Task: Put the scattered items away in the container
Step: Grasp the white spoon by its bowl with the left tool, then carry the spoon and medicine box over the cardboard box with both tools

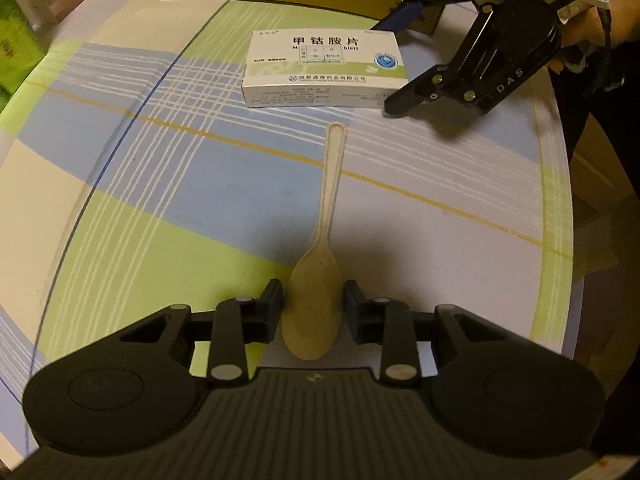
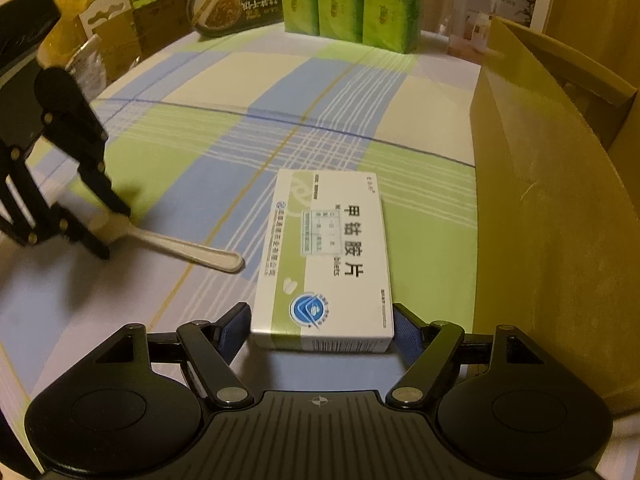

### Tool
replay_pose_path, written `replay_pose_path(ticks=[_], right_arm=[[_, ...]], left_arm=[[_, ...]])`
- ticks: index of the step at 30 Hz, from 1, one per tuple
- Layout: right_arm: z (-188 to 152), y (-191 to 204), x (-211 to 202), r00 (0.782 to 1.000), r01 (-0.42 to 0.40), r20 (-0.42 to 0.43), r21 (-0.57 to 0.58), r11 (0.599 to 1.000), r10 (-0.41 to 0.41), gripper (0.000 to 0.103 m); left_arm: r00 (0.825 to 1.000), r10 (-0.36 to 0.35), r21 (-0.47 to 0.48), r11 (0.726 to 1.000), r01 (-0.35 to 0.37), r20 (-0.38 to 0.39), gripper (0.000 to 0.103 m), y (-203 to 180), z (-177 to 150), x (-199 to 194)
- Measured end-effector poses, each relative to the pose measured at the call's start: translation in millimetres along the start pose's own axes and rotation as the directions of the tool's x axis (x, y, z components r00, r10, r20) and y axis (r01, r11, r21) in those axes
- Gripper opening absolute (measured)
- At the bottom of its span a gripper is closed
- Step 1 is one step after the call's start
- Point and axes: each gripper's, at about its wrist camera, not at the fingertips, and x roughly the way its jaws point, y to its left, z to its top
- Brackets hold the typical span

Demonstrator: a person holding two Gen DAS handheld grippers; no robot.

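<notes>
A beige plastic spoon (image 1: 332, 184) lies on the checked tablecloth with its handle pointing away from me. My left gripper (image 1: 313, 306) is shut on its bowl, a pad against each side; the right wrist view shows the same grip, left gripper (image 2: 106, 226) on spoon (image 2: 180, 246). A white and green medicine box (image 2: 340, 248) lies flat beyond the spoon. My right gripper (image 2: 322, 320) holds its near end between blue pads; from the left wrist, the right gripper (image 1: 402, 58) straddles the right end of the box (image 1: 320, 64). An open cardboard container (image 2: 540, 200) stands right beside it.
Green tissue packs (image 2: 348, 4), a book (image 2: 492, 4) and a food tray (image 2: 236, 4) line the far edge of the table. A yellow bag and cartons (image 2: 76, 8) sit off its left side. The round table's edge (image 1: 560, 200) curves close on the right.
</notes>
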Motion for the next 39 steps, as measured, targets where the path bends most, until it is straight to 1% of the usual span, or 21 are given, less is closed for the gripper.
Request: replay_pose_path(ticks=[2, 6, 10, 15, 19, 26, 31, 39], right_arm=[[3, -1, 1, 1.0, -0.002, 0.009, 0.003, 1.0, 0.002, 0.072], [13, -4, 5, 1.0, 0.001, 0.026, 0.012, 1.0, -0.002, 0.072], [21, -3, 15, 1.0, 0.004, 0.022, 0.005, 1.0, -0.004, 0.072], [24, -1, 25, 1.0, 0.009, 0.002, -0.005, 1.0, -0.009, 0.072], [22, -1, 24, 1.0, 0.025, -0.002, 0.002, 1.0, -0.025, 0.068], [15, -2, 9, 0.998, 0.05, 0.035, 0.04, 0.998, -0.052, 0.068], [13, -1, -7, 0.996, 0.054, 0.061, 0.063, 0.997, -0.058, 0.068], [16, 6, -39, 0.991, 0.061, 0.116, 0.077, 0.995, -0.07, 0.068]], left_arm=[[1.0, -0.002, -0.037, 0.999, 0.002, 0.013, 0.027, -2, -2, -1], [0.999, 0.018, -0.119, 0.993, -0.013, 0.04, 0.027, -8, -6, -5], [0.998, 0.042, -0.21, 0.977, -0.03, 0.056, 0.027, -9, -8, -8], [0.995, 0.083, -0.286, 0.956, -0.062, 0.062, 0.027, -10, -6, -6], [0.991, 0.11, -0.34, 0.937, -0.08, 0.071, 0.027, -12, -5, -4], [0.983, 0.157, -0.419, 0.902, -0.103, 0.096, 0.027, -16, -2, -4], [0.975, 0.182, -0.479, 0.872, -0.098, 0.131, 0.027, -17, 1, -12], [0.96, 0.226, -0.541, 0.834, -0.104, 0.164, 0.027, -27, 11, -27]])
